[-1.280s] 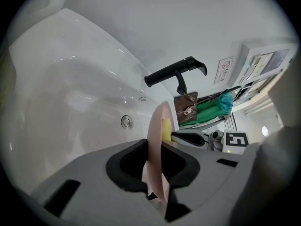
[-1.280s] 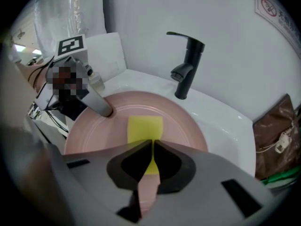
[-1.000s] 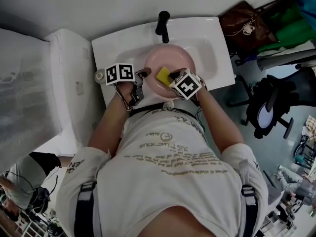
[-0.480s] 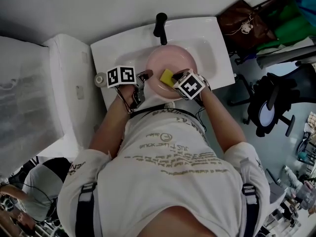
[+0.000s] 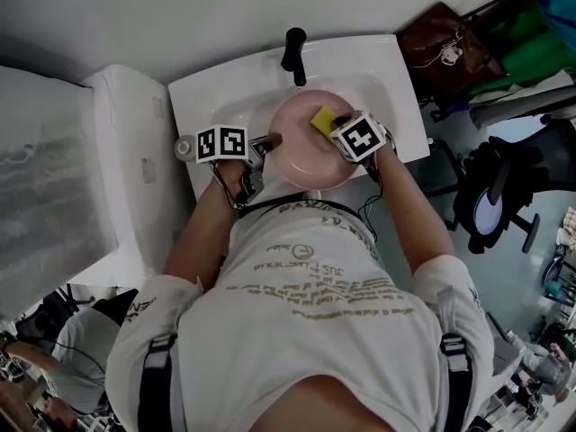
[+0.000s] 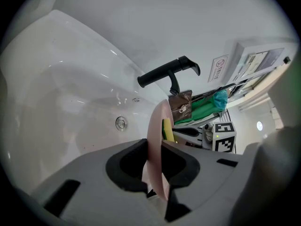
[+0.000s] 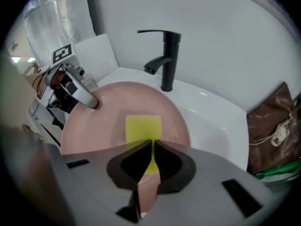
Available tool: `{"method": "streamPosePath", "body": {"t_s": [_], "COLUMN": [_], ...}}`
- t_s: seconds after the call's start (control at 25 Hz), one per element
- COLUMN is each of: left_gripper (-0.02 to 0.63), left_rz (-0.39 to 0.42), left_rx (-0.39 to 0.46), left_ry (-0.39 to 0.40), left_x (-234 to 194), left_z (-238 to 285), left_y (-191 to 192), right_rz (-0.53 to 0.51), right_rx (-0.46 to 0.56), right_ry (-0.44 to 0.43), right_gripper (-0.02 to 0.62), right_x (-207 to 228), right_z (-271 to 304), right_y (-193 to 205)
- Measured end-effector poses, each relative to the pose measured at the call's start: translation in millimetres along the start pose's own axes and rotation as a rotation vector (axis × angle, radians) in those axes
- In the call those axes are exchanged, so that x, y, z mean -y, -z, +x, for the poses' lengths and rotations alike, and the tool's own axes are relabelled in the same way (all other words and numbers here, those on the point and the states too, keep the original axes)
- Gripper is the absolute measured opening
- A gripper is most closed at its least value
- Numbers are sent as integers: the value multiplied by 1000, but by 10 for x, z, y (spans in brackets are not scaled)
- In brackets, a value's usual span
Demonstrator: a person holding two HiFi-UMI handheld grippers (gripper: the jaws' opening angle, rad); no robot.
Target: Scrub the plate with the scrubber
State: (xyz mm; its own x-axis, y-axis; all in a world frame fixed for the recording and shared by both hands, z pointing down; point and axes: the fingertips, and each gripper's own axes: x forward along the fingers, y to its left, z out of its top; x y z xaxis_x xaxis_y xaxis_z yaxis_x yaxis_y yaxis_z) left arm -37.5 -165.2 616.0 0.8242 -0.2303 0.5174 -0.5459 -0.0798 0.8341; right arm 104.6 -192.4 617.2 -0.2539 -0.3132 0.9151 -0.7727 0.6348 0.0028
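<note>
The pink plate (image 5: 297,156) is held over the white sink (image 5: 391,84), just near of the black tap (image 5: 293,50). Its left rim is clamped edge-on between the jaws of the left gripper (image 6: 157,173), which are drawn nearly together on the thin edge. The yellow scrubber (image 7: 143,128) is pinched at its near end by the right gripper (image 7: 151,149), whose jaws are closed to a narrow slit upon it. The scrubber is laid flat on the plate's far right part. The left forearm is stretched forward from the near side, with its gripper tilted slightly downward at the plate's left edge. The right forearm is extended along the right side, with its gripper pointed steeply down onto the plate's face.
</note>
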Motion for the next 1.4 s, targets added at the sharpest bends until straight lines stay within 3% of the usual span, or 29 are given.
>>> {"method": "streamPosePath", "body": {"t_s": [0.12,0.48,0.64,0.88,1.08,1.28,1.4], "left_gripper": [58,60,60,60,60,60,58], "left_rz": [6,-8,-43,-30,-40,-98,-184], "left_rx": [1,18,43,51,44,33,42], "left_ry": [9,-13,-26,-50,-50,-34,-3], "left_x": [20,-49,-122,-150,-172,-211,-241], "left_z": [6,8,-12,-15,3,63,86], "left_y": [-23,-88,-138,-189,-194,-120,-107], "right_rz": [-19,-4,-40,-109,-42,47,56], "right_rx": [6,-33,-67,-86,-87,-26,127], "right_ry": [58,19,-51,-140,-267,-267,-213], "right_gripper": [37,37,37,37,37,37,37], "right_x": [148,70,-160,-528,-856,-800,-684], "right_z": [-34,23,37,25,8,-39,-145], "right_y": [-70,98,197,295,387,369,188]}}
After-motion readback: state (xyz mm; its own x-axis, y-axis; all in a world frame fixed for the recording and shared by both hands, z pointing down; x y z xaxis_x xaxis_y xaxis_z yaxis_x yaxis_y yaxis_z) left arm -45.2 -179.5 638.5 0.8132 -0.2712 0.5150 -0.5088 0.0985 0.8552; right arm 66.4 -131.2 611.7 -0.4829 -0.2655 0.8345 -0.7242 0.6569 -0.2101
